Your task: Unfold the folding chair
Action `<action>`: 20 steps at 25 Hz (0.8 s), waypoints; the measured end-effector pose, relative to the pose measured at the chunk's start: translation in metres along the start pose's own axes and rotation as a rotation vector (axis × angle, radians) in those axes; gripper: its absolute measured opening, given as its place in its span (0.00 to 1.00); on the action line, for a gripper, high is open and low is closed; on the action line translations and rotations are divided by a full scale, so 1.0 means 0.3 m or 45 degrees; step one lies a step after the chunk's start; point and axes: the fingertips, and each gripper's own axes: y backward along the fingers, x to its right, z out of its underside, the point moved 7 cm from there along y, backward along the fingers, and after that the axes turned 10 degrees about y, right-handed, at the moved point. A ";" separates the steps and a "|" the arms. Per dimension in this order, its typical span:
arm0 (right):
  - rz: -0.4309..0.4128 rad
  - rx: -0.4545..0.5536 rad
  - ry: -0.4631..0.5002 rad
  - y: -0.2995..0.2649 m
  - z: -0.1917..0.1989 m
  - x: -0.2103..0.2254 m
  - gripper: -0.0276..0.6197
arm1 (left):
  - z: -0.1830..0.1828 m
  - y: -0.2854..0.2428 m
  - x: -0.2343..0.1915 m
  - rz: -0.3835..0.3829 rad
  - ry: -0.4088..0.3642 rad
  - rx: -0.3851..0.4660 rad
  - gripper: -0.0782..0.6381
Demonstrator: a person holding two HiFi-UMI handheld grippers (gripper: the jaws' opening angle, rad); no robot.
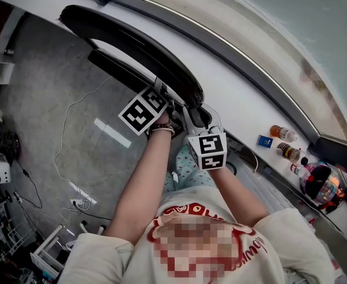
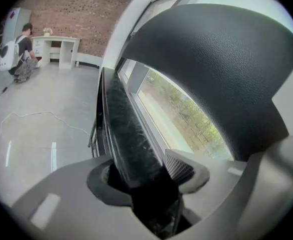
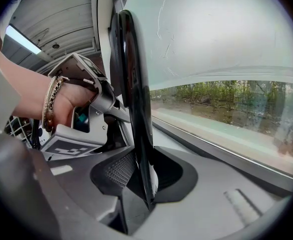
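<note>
While both tools are clamped on it, the black folding chair [image 1: 139, 47] sits alongside the long white window ledge [image 1: 250, 108], between ledge and person. In the head view its long axis runs from far upper left down to near centre, roughly parallel to the ledge. The curved padded backrest [image 1: 156, 58] is on the ledge side and the flat black seat panel [image 1: 111, 64] on the floor side, with a narrow gap between them, near-parallel.

Left gripper [image 1: 164, 104]: jaws closed on the near end of the seat panel [image 2: 129, 134], which runs straight away from the pads. The backrest [image 2: 226, 69] arcs above right.

Right gripper [image 1: 198, 120]: jaws pinch a thin black chair edge [image 3: 134, 74], standing edge-on and vertical in its view. The two grippers are just beside each other at the same chair end.

Grey concrete floor [image 1: 55, 99] with a loose white cable [image 1: 73, 117] on the left. Small bottles [image 1: 283, 134] on the ledge, well off to the right.
</note>
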 end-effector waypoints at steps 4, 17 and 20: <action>0.008 0.007 0.007 -0.003 0.004 0.009 0.23 | -0.003 0.000 -0.002 0.010 0.009 0.013 0.42; 0.015 0.030 0.019 -0.023 0.034 -0.001 0.23 | 0.001 0.068 -0.095 0.071 0.060 0.037 0.40; 0.036 0.016 0.004 -0.034 0.049 -0.002 0.22 | 0.007 0.086 -0.127 0.090 0.092 0.030 0.40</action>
